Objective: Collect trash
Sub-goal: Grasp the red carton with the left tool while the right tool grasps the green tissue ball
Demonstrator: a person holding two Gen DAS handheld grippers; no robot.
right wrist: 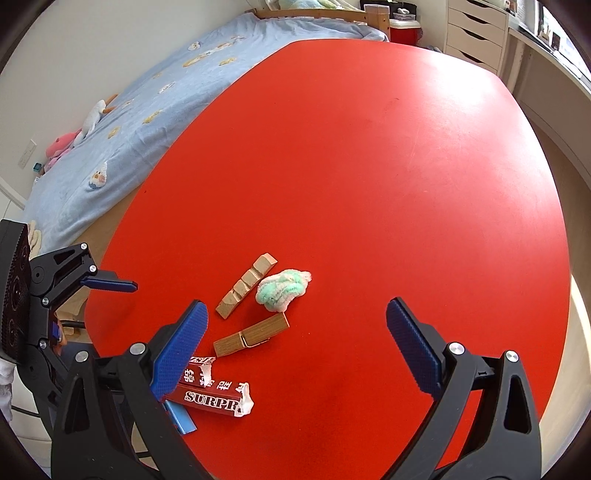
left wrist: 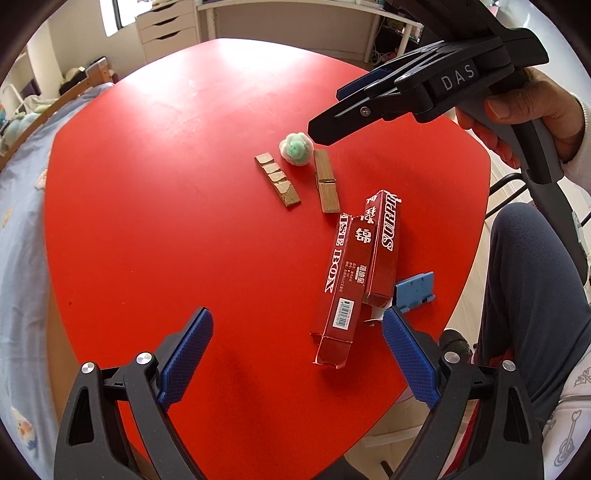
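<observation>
On the red table (left wrist: 166, 221) lie a torn red carton (left wrist: 354, 266), a wooden clothespin (left wrist: 325, 181), a notched wooden strip (left wrist: 277, 179), a green-and-white fluffy wad (left wrist: 296, 147) and a small blue plastic piece (left wrist: 415, 291). My left gripper (left wrist: 295, 321) is open above the table's near edge, with the carton's near end between its fingers, untouched, closer to the right pad. My right gripper (right wrist: 297, 310) is open and empty above the clothespin (right wrist: 251, 334) and the wad (right wrist: 282, 290). In the left wrist view the right gripper (left wrist: 332, 110) hangs just over the wad.
A bed with a light blue sheet (right wrist: 147, 110) and soft toys runs along the table's far side. White drawers (left wrist: 168, 31) stand beyond the table. A person's knee in dark trousers (left wrist: 528, 277) is beside the table edge near the carton.
</observation>
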